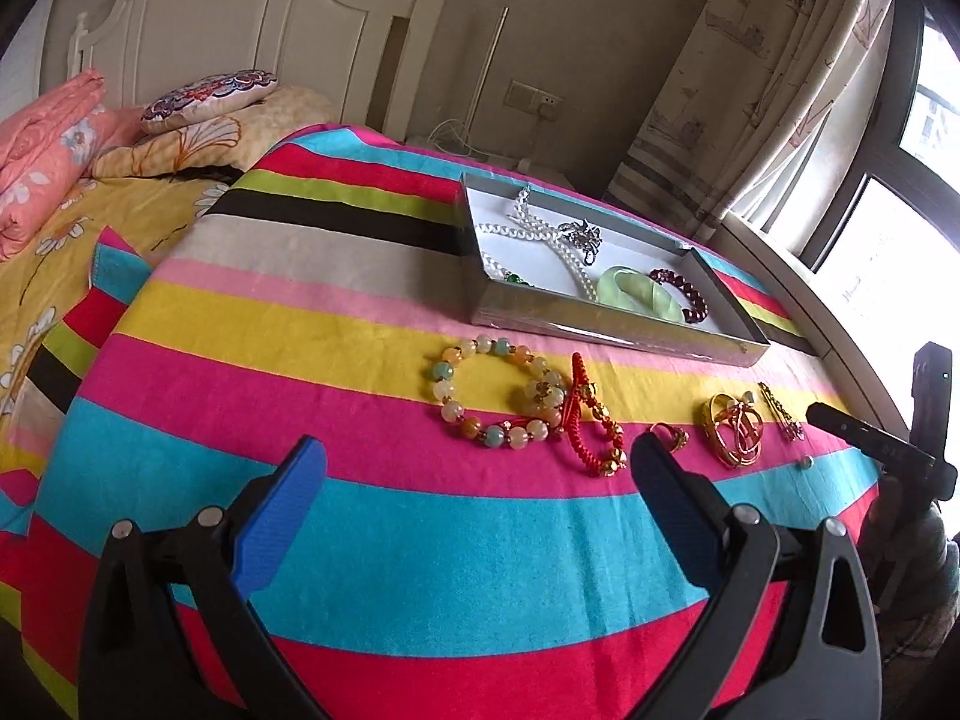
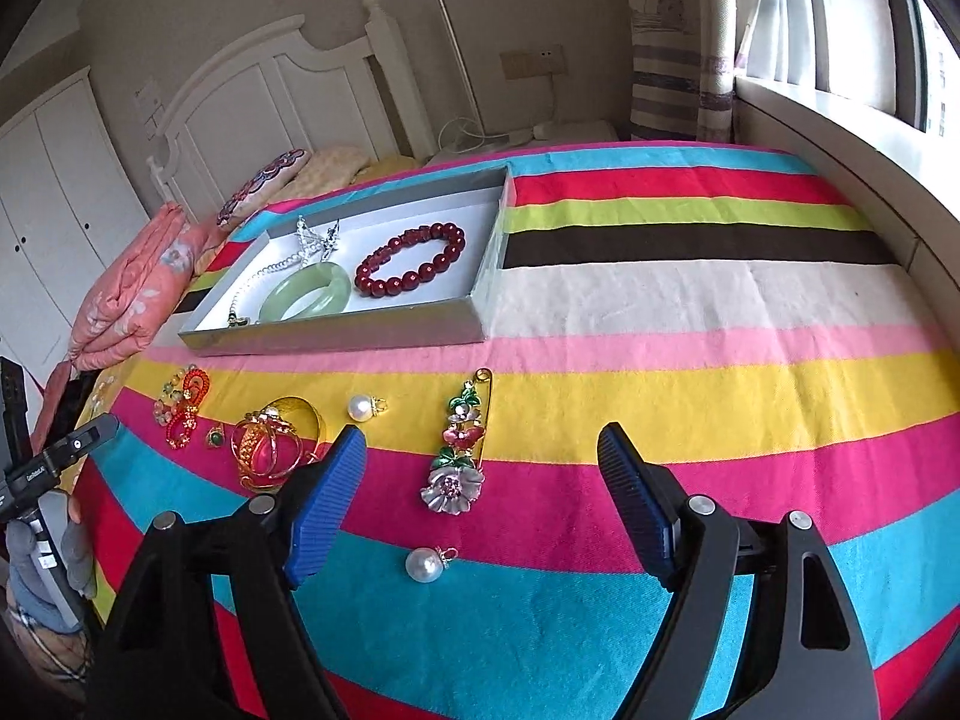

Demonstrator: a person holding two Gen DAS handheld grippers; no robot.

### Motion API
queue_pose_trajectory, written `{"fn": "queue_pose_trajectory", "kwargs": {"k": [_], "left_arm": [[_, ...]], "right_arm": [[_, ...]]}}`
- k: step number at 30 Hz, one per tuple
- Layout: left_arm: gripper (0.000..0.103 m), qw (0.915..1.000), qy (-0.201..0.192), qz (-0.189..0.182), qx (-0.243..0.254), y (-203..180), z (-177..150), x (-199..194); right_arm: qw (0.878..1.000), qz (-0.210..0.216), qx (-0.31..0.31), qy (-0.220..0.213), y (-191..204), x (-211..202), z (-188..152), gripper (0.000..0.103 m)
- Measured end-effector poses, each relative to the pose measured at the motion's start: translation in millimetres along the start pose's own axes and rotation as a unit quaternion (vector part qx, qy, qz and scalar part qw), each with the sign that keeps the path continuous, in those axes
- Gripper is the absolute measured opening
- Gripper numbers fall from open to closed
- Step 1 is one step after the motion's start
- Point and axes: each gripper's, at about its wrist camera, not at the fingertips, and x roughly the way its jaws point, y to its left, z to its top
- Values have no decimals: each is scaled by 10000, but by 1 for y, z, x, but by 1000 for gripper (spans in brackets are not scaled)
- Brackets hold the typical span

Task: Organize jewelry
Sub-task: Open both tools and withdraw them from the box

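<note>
A grey jewelry box (image 1: 600,333) (image 2: 336,339) lies on the striped cloth, holding a pearl necklace (image 1: 540,234), a green jade bangle (image 2: 306,294) and a dark red bead bracelet (image 2: 414,261). In front of it lie a pastel bead bracelet (image 1: 498,396), a red cord bracelet (image 1: 591,420), gold bangles (image 1: 732,426) (image 2: 270,444), a flower brooch (image 2: 459,450) and two pearl pendants (image 2: 426,564) (image 2: 363,407). My left gripper (image 1: 477,480) is open and empty, just short of the bead bracelet. My right gripper (image 2: 480,462) is open and empty around the brooch.
The striped cloth (image 2: 690,300) covers a table beside a bed with pillows (image 1: 204,102) and a white headboard (image 1: 228,18). A window sill (image 2: 840,144) and curtain (image 1: 750,72) run along the right. A small ring (image 1: 669,435) lies by the gold bangles.
</note>
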Motion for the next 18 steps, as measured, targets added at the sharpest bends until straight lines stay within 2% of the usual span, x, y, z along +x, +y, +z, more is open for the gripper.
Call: {"fn": "queue_pose_trajectory", "kwargs": {"k": [4, 10, 12, 16, 18], "left_arm": [[100, 10000, 0, -33, 19, -1, 0, 1], [100, 10000, 31, -86, 2, -1, 1, 3], [100, 10000, 29, -90, 11, -1, 0, 3], [100, 9999, 29, -94, 25, -2, 0, 4], [100, 9999, 23, -99, 34, -2, 0, 4]], "right_arm": [[9996, -95, -266, 95, 9, 4, -1, 77], [9943, -402, -811, 565, 30, 24, -1, 75], [9921, -565, -937, 622, 34, 28, -2, 67], [9906, -558, -1134, 520, 40, 26, -6, 37], [9910, -538, -1119, 507, 40, 25, -7, 28]]}}
